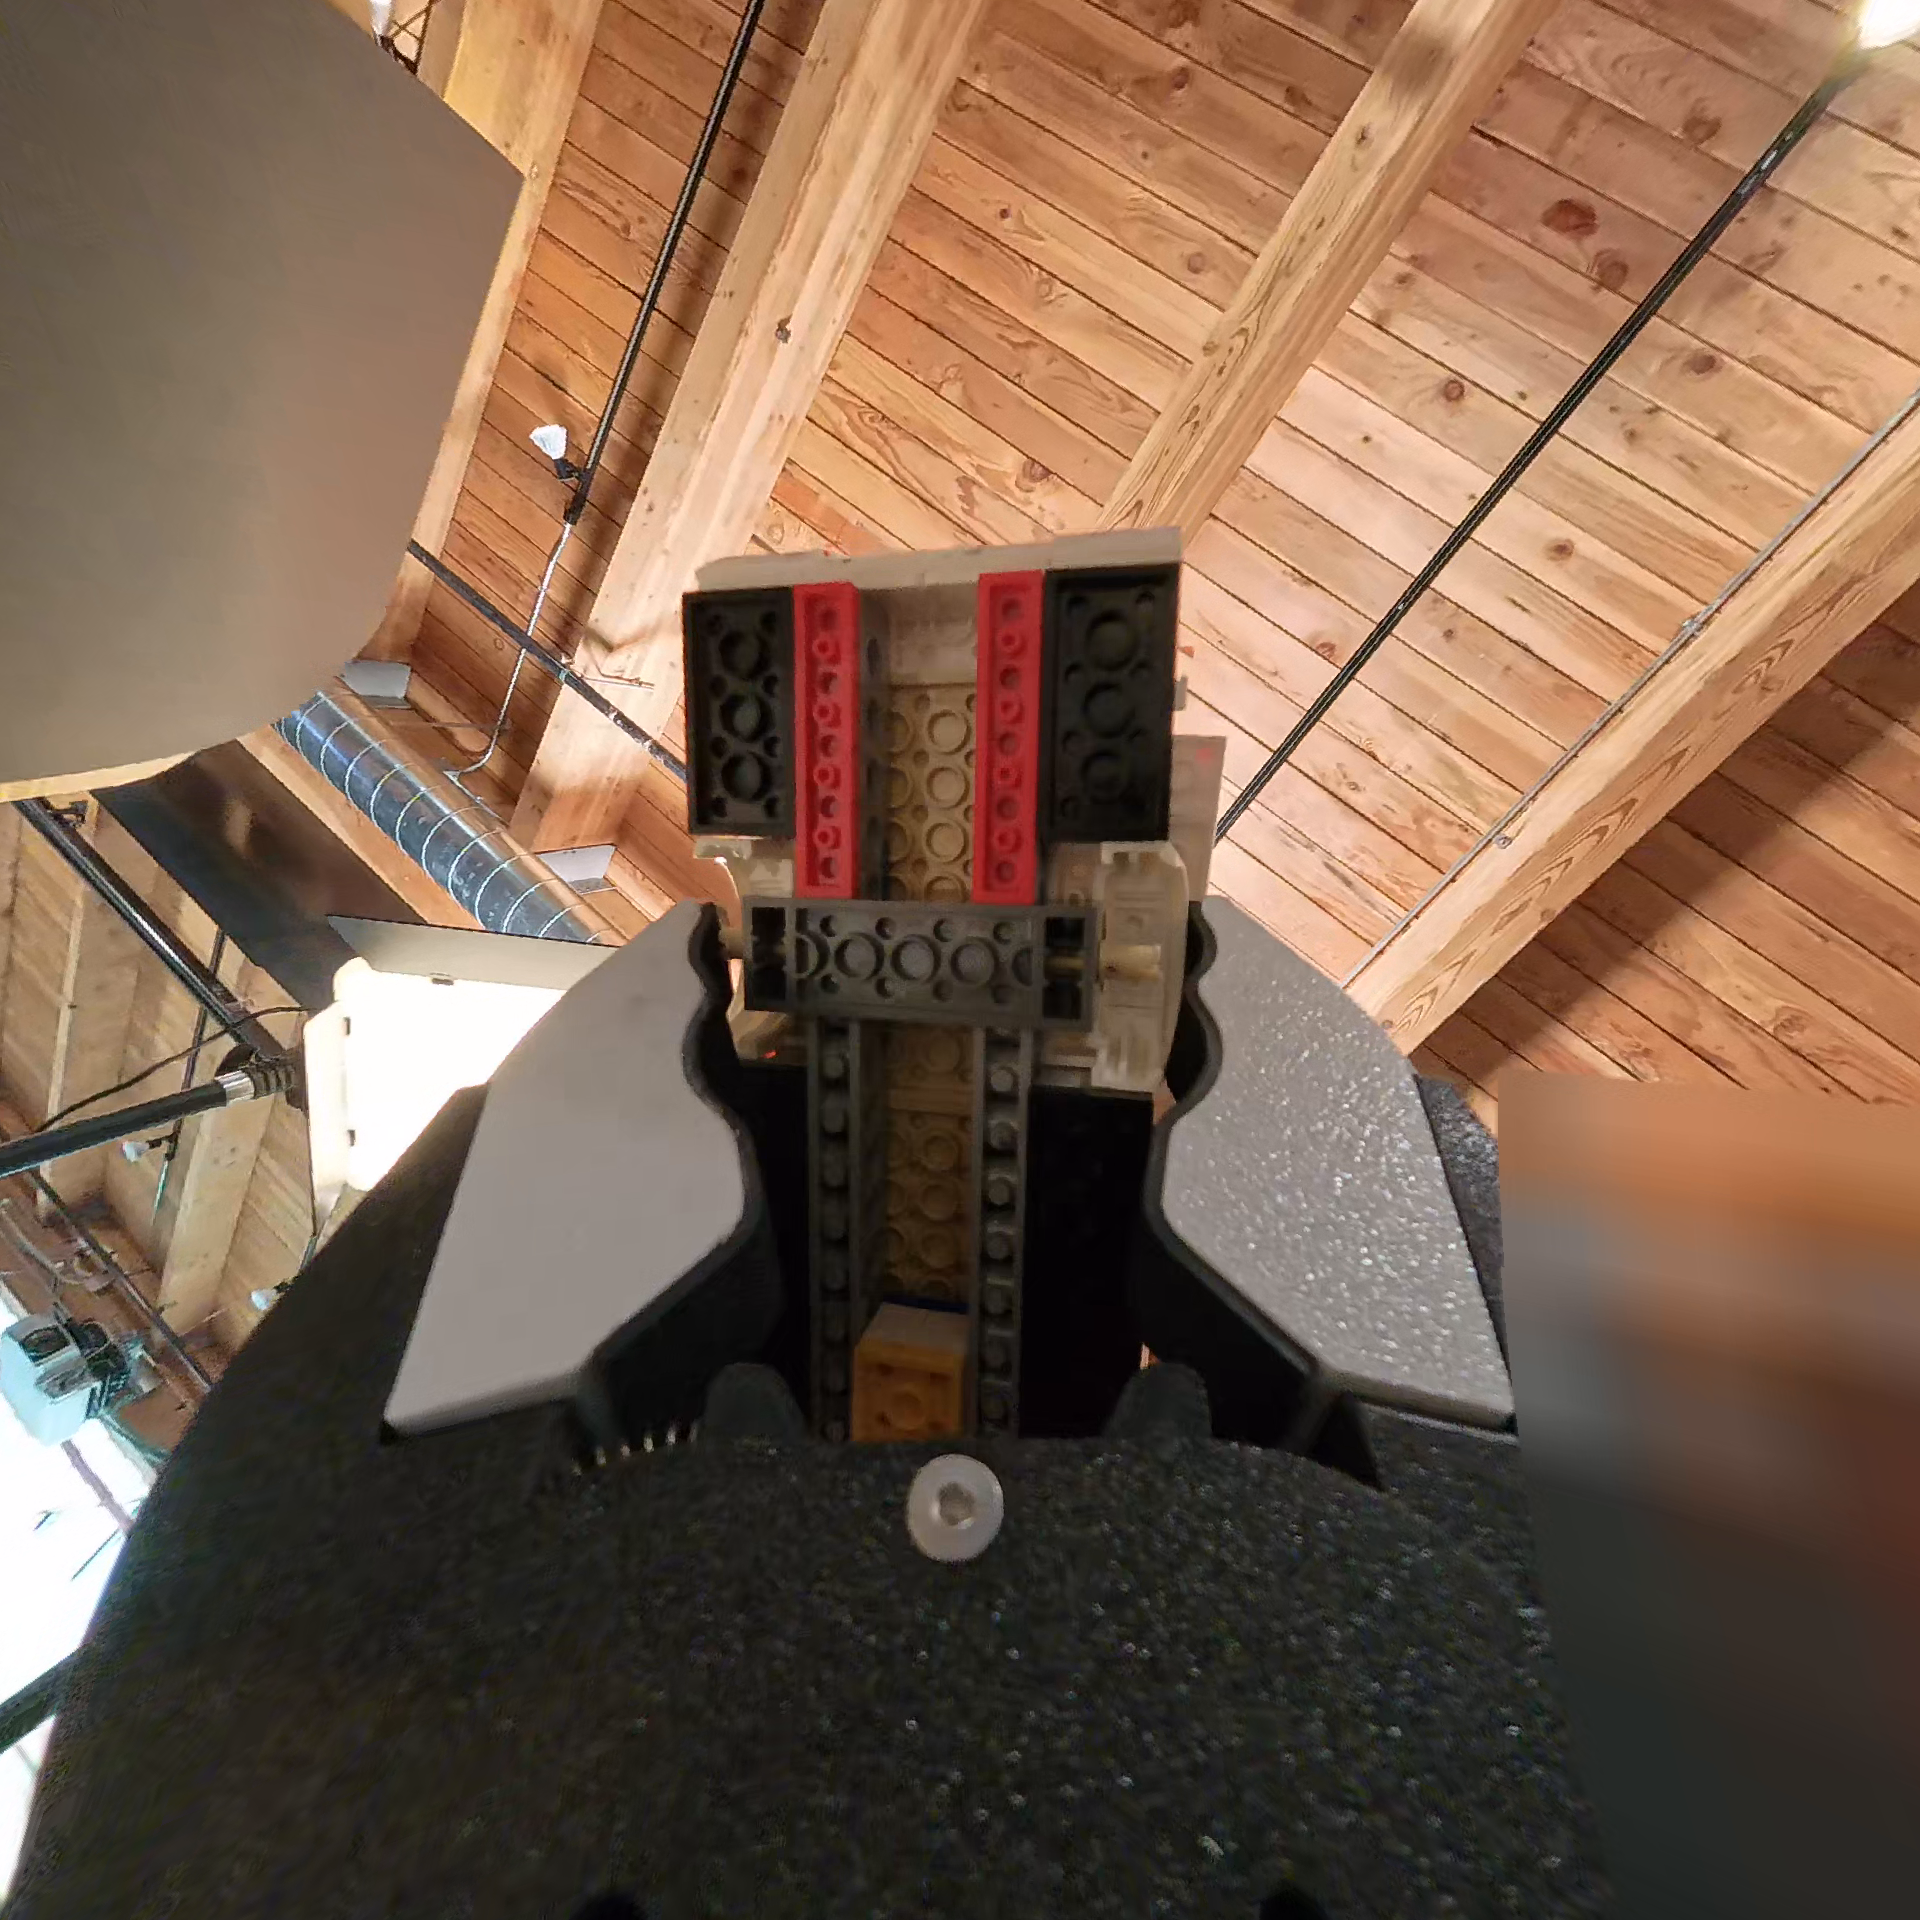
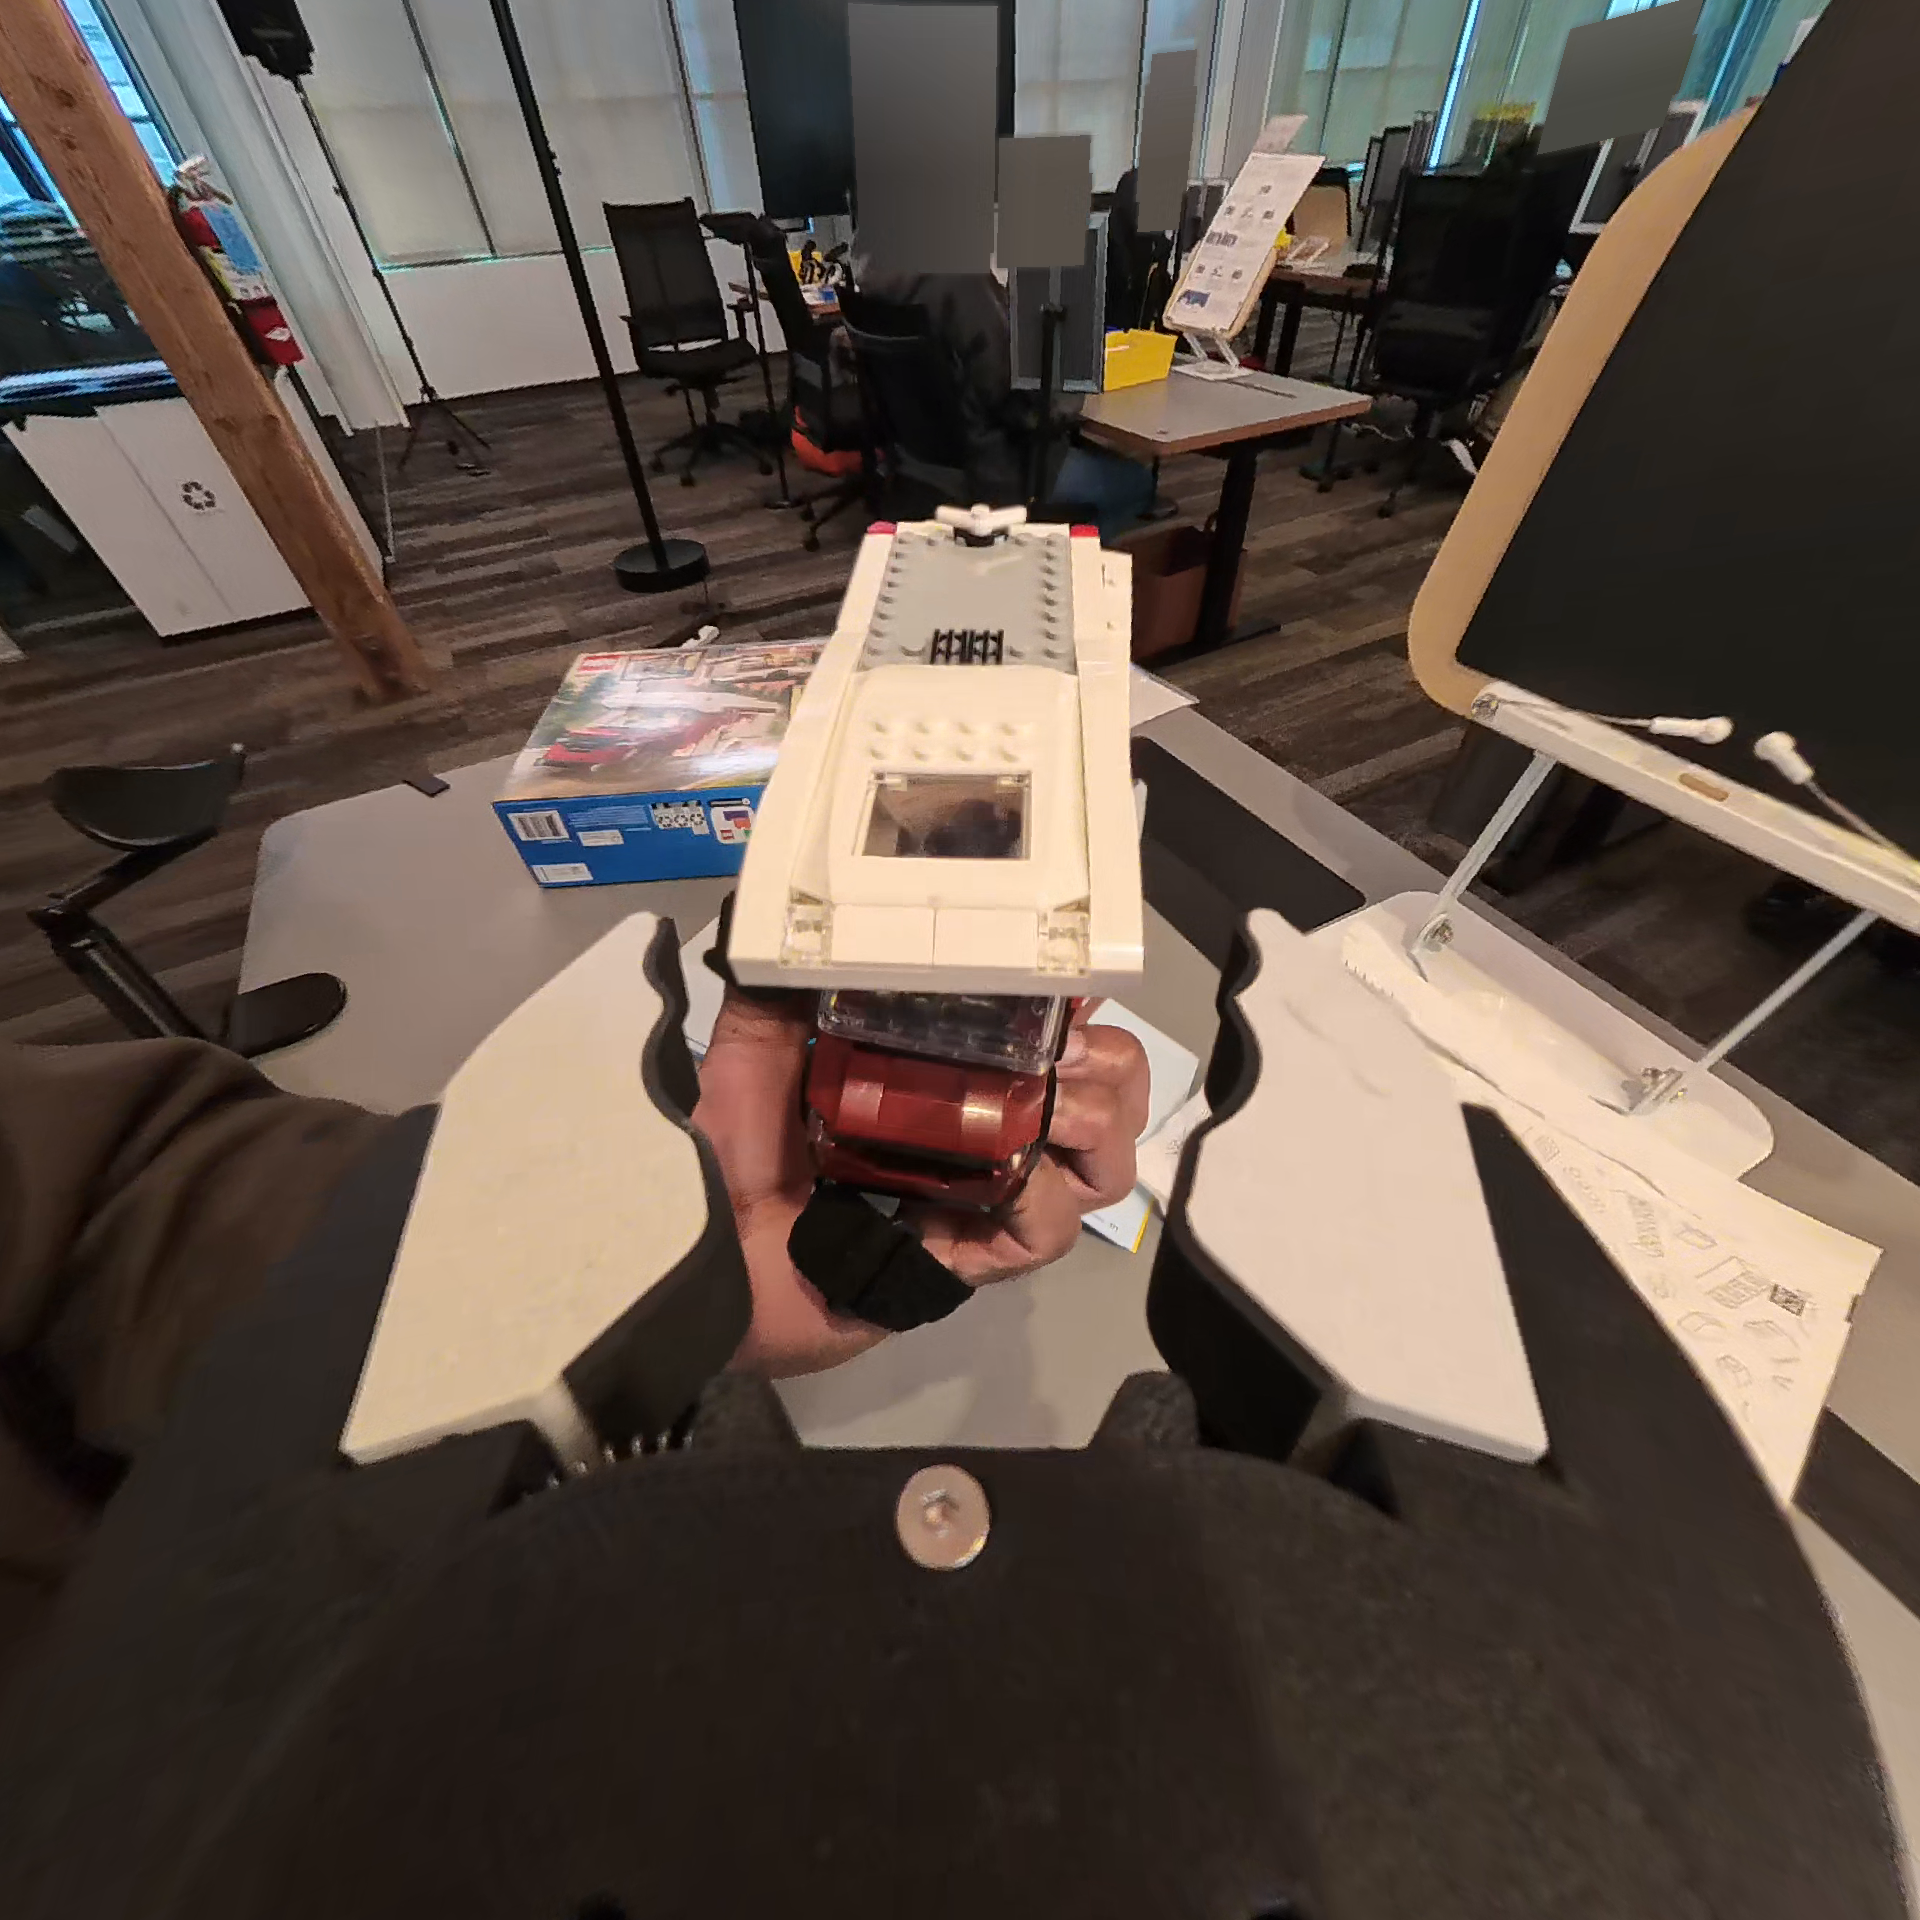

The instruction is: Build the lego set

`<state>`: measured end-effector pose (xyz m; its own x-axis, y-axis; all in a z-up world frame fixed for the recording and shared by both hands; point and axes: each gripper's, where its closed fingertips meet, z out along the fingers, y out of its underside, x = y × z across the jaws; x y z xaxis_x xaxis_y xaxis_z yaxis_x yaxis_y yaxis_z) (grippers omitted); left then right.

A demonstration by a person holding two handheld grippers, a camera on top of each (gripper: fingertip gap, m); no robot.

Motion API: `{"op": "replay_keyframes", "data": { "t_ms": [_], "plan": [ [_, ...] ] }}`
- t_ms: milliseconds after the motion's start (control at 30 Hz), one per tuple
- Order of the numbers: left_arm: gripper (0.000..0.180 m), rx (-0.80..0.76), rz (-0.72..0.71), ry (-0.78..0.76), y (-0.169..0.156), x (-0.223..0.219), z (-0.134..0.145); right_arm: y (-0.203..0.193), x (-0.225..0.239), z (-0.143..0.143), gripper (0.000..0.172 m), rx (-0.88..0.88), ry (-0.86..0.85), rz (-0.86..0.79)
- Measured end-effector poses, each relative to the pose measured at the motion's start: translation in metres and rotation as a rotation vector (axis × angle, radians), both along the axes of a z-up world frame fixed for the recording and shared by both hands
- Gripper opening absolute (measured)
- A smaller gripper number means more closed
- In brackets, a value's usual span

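Lowest and nearest in the left wrist view, the left gripper (image 1: pixel 951 956) pinches the brick-built toy vehicle of red, white, black and tan plastic (image 1: pixel 925 727); its fingers (image 1: pixel 1205 966) sit against the two flanks at axle height, underside toward the camera, the model running on toward the upper centre. In the centre of the right wrist view the same model (image 2: pixel 935 790) points away, and a person's hand (image 2: pixel 758 1143) cups its dark red nose; the right gripper (image 2: pixel 951 966) stands spread wide on either side, touching neither hand nor model.

The model is probably light and rigid overall, yet fragile at its joints; the white roof slab (image 2: pixel 1101 831) overhangs and looks likely to pop off if squeezed; the smooth plastic is slippery; the lower body, low on the flanks, looks the soundest place to take hold.

Below lies a smooth grey tabletop (image 2: pixel 416 935); at centre left a blue printed cardboard box (image 2: pixel 623 810); at right, loose white printed sheets (image 2: pixel 1662 1247) and a dark tan-rimmed screen (image 2: pixel 1714 416) on a white stand.

Beyond, striped dark flooring (image 2: pixel 520 561), black office chairs (image 2: pixel 686 301) and a slanted wooden post (image 2: pixel 187 343); overhead, a plank-and-beam wooden ceiling (image 1: pixel 1351 416) with a ribbed metal duct (image 1: pixel 416 800).
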<state>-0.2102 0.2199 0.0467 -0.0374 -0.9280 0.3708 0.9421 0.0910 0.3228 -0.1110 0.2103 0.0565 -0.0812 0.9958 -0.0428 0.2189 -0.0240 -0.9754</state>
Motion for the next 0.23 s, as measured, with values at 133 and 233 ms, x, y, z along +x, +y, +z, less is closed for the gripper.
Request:
{"op": "replay_keyframes", "data": {
  "t_ms": [133, 233],
  "plan": [
    [0.083, 0.004, -0.012, 0.018, 0.005, 0.002, -0.006, 0.006, -0.010, -0.007, 0.076, -0.017, 0.002, -0.030],
    [0.083, 0.009, -0.026, 0.010, 0.009, 0.001, -0.011, 0.011, -0.014, -0.011, 0.076, -0.036, 0.005, -0.062]
  ]
}}
